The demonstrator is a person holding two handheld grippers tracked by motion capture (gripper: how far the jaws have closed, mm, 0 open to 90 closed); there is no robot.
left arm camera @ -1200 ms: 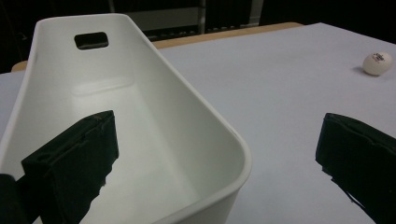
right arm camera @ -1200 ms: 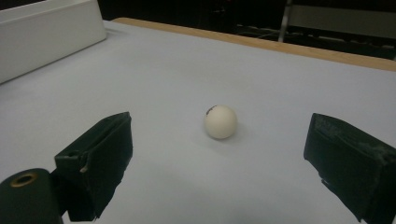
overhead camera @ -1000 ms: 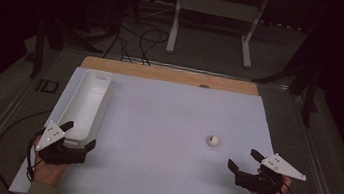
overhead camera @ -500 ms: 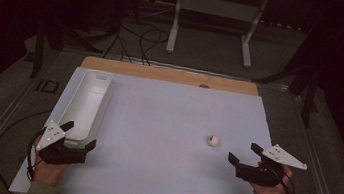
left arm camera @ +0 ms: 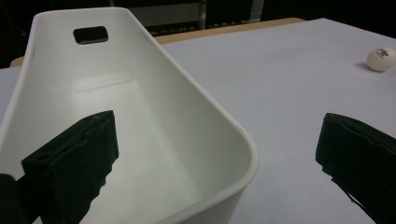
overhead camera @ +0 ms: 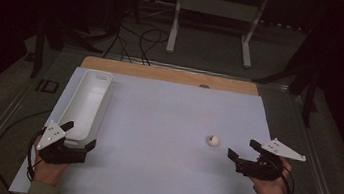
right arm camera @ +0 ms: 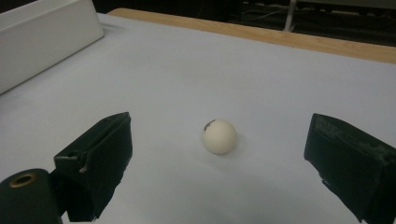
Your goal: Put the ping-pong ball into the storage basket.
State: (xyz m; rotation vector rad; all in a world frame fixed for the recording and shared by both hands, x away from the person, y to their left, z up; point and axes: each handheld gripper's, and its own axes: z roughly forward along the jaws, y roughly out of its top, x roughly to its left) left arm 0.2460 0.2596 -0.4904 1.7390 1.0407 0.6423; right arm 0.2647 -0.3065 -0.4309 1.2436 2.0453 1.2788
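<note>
A small white ball (overhead camera: 212, 140) lies on the white table sheet (overhead camera: 166, 126), right of centre. My right gripper (overhead camera: 242, 149) is open just to the right of the ball and points at it. In the right gripper view the ball (right arm camera: 219, 136) sits on the sheet a little ahead of the two black fingers (right arm camera: 98, 158), centred in their gap and untouched. My left gripper (overhead camera: 79, 134) is open at the near end of a long white tray (overhead camera: 86, 103). One finger (left arm camera: 74, 158) is over the inside of the tray (left arm camera: 224, 121) and the other is outside its right wall.
The tray runs along the left side of the sheet and holds nothing. A wooden strip (overhead camera: 173, 75) edges the far side of the table. The ball (left arm camera: 382, 59) shows far off to the right in the left gripper view. Cables and stand legs lie on the dark floor beyond.
My right gripper has moved forward and a little left, closer to the ball. The left gripper, the tray and the ball have stayed in place.
</note>
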